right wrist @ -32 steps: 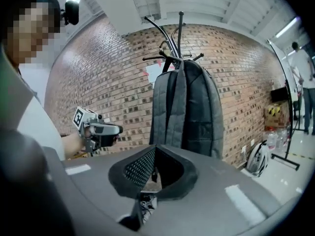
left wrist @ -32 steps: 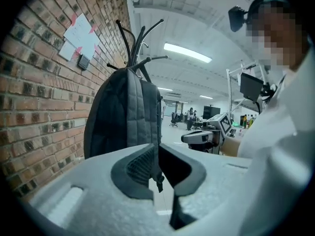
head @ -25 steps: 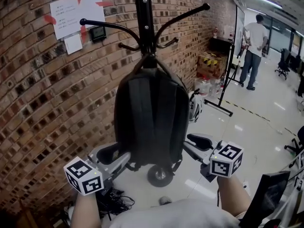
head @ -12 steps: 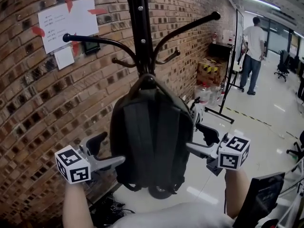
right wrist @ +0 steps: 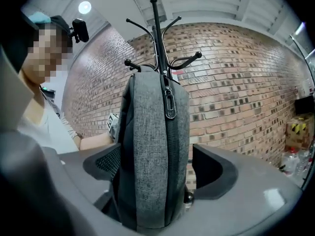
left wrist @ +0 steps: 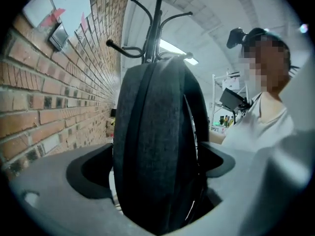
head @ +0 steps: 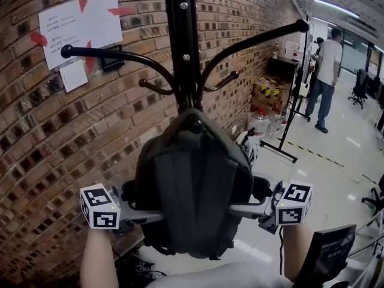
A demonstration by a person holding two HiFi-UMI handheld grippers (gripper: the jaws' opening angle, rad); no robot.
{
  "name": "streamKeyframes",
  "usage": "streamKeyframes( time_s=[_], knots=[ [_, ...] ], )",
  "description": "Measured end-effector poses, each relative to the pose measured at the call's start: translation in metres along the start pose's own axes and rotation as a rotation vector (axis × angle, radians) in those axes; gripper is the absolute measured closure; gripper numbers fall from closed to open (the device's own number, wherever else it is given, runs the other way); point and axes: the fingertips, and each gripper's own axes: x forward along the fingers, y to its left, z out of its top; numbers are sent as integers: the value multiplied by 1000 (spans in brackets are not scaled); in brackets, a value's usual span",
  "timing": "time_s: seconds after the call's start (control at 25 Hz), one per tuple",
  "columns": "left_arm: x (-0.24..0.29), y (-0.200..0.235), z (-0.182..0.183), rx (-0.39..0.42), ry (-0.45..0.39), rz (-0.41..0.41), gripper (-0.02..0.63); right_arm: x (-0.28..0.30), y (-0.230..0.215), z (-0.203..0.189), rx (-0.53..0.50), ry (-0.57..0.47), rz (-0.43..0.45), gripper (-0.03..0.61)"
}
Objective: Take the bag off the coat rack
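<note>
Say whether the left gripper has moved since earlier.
Yes. The left gripper swung round square to the bag; its fingers, just opening, straddle its left edge.

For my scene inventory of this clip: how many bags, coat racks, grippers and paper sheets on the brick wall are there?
bags: 1, the backpack
coat rack: 1
grippers: 2, left gripper and right gripper; both jaws have just been opening, with the backpack between them
paper sheets: 2, large sheet and small note
Total: 6

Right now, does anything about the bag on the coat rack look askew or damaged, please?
Nothing stands out: the dark grey fabric backpack hangs upright from the black metal coat rack, with no visible damage.
</note>
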Motion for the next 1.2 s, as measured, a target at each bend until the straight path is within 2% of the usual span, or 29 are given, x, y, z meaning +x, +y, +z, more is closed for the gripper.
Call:
streamKeyframes(
  time_s=[0.08, 0.12, 0.16, 0.28, 0.4, 0.64, 0.88, 1.2],
  knots=[
    [7, -2, -5, -14, 9, -43, 71, 2, 3, -1, 23, -4, 38, 169],
    [10, -4, -7, -19, 11, -59, 88, 2, 3, -1, 29, -7, 44, 178],
    [11, -4, -8, -22, 13, -65, 137, 2, 3, -2, 33, -12, 41, 189],
    [12, -4, -9, -14, 26, -60, 238, 2, 0, -2, 38, -27, 10, 250],
    [10, -3, -9, -2, 27, -45, 305, 3, -2, -2, 45, -31, -22, 295],
    [12, -7, -8, -37, 30, 16, 391, -1, -3, -2, 95, -26, -53, 343],
    [3, -12, 6, -26, 53, 48, 410, 1, 4, 13, 117, -46, -31, 360],
    [-8, -41, 30, 4, 34, 72, 411, -16, 29, 39, 68, -74, -25, 365]
  ],
)
